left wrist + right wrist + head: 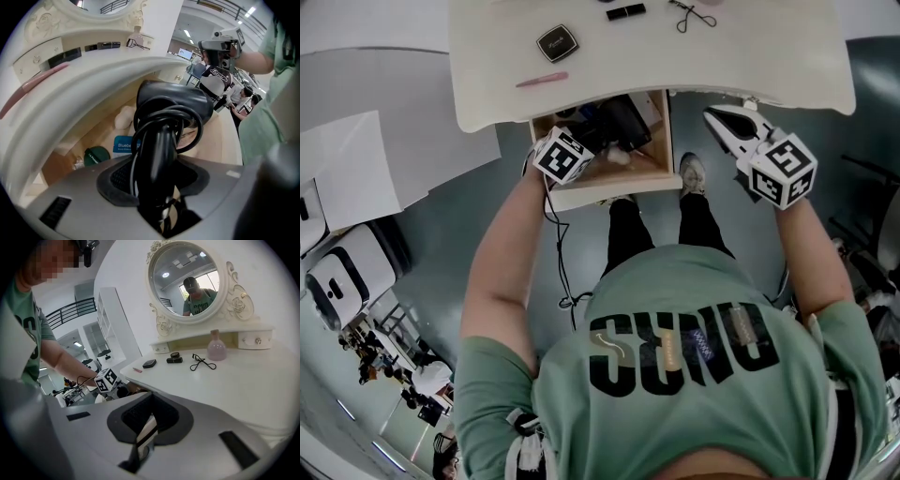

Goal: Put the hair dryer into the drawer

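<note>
The black hair dryer (173,101) has its cord wound round the handle, and my left gripper (157,187) is shut on that handle. In the head view the hair dryer (621,122) sits low inside the open wooden drawer (661,131) under the white dressing table, with my left gripper (595,142) reaching into the drawer from the near left. My right gripper (719,118) hangs to the right of the drawer, just below the table's front edge. Its jaws stand together with nothing held. In its own view my right gripper (143,441) points across the table top.
The drawer (220,136) also holds a blue box (124,144), a green round lid (96,155) and white items. On the table top (750,56) lie a compact (556,42), a pink stick (542,80), a black tube (625,11) and an eyelash curler (694,14). A cord (561,253) hangs down.
</note>
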### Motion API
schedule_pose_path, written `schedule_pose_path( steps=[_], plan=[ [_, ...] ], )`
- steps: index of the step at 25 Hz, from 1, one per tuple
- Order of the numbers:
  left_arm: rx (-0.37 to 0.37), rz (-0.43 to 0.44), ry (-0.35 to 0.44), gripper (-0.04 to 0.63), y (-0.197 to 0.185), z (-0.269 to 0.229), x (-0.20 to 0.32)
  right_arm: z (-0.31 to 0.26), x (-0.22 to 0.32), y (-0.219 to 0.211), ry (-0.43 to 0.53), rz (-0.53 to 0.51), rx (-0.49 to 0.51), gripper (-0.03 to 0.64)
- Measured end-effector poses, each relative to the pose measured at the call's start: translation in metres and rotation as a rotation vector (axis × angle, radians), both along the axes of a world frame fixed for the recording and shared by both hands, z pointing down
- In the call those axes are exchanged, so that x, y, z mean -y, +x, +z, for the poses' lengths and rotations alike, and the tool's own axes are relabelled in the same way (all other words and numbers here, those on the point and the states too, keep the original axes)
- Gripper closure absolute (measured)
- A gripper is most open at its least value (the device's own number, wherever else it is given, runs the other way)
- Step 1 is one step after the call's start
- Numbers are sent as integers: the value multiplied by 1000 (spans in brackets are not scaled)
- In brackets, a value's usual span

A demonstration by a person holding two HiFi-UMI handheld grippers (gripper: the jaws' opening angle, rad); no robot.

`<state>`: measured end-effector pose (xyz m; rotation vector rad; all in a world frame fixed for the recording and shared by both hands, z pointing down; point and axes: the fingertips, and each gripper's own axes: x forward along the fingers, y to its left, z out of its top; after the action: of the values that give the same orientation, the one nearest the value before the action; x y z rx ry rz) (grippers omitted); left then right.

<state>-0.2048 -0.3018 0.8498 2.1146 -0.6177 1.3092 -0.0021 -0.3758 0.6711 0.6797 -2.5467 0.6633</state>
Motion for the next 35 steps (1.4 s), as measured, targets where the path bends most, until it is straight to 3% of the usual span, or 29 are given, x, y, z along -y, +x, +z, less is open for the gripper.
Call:
schedule_pose_path(
  steps=[8,11,14,17,20,26,35],
  plan=[
    [57,3,-22,383,-1,22,0,14,-11,5,-27,2,-4,623],
    [115,-4,-37,375,-2,35,-3,15,-16,3,-33,-9,-2,623],
    [190,19,-4,361,-2,45,-4,17,-19,4,-38,-11,-1,623],
    [216,14,37,352,-4,44,-1,15,-19,4,-38,-10,3,623],
    [231,14,99,263,-12,34,7,12,-18,3,-33,-11,9,623],
    [94,-65,183,259,-12,-10,9,-1,-16,-1,-20,-14,14,623],
    [-318,-275,283,259,16,-144,10,-52,-9,-3,27,-13,19,621]
  ],
)
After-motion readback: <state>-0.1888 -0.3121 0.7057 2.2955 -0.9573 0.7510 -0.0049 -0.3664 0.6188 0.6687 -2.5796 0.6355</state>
